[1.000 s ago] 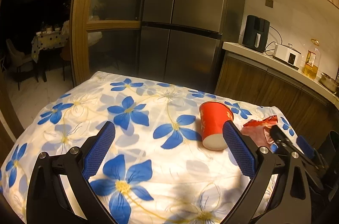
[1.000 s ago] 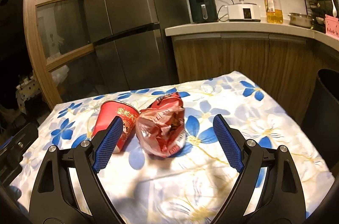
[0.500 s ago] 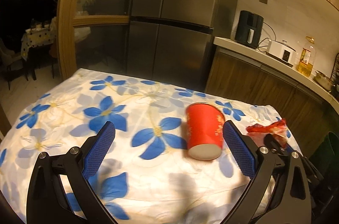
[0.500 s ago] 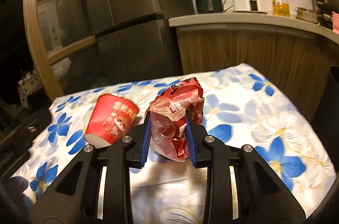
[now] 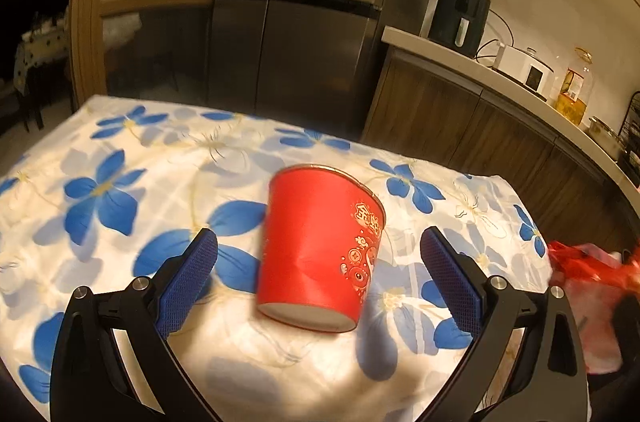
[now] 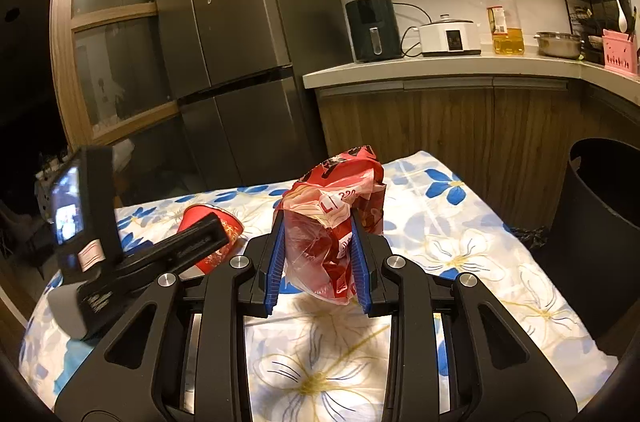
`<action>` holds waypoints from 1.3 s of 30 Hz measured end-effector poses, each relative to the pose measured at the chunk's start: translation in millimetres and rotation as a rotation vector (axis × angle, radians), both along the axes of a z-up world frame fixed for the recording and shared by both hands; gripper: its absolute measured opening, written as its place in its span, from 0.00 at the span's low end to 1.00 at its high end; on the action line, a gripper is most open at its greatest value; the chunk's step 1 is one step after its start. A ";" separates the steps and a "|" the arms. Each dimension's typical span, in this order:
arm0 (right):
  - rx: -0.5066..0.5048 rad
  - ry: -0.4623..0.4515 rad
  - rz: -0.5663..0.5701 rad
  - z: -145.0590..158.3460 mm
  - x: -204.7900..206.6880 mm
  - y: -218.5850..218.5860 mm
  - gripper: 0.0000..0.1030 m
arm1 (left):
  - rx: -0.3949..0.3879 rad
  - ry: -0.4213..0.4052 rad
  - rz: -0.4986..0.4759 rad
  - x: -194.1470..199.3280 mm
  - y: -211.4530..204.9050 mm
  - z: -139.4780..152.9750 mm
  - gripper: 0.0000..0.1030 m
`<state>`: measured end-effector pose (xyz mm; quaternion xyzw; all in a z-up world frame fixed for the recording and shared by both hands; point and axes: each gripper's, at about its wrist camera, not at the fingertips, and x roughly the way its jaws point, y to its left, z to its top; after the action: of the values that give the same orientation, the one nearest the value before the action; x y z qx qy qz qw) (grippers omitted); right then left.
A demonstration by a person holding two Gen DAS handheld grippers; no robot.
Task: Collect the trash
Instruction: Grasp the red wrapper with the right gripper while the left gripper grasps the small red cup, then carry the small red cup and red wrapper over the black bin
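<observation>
Fingers of the left hand-held gripper (image 5: pixel 319 274) stand wide apart around the tipped red paper cup (image 5: pixel 320 250) on the flower-print desk (image 5: pixel 120 158), not touching. Further right, the right hand-held gripper (image 6: pixel 319 264) clamps the crumpled red plastic wrapper (image 6: pixel 334 218), its jaws having just closed.

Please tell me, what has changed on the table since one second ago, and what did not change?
The right gripper has closed its jaws on the red snack bag and raised it off the flowered tablecloth. The left gripper, jaws open, has moved forward so the red paper cup lies between them. The cup stays on its side, untouched.
</observation>
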<state>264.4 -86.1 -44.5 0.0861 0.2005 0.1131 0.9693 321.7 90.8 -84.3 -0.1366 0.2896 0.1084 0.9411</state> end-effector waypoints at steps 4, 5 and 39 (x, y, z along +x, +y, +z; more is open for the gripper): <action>0.002 -0.001 0.003 0.4 -1.5 -4.6 0.28 | -0.013 0.014 0.005 6.2 0.9 -5.0 0.90; 0.002 -0.001 0.004 0.6 -1.3 -5.1 0.28 | -0.015 0.024 0.001 8.4 0.4 -6.6 0.89; 0.030 -0.044 -0.024 22.4 -38.1 -59.2 0.28 | -0.026 -0.052 -0.097 -67.5 -59.3 40.6 0.61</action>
<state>226.3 -145.3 -22.1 0.1004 0.1762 0.1060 0.9735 254.2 31.5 -43.7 -0.1371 0.2728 0.0552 0.9507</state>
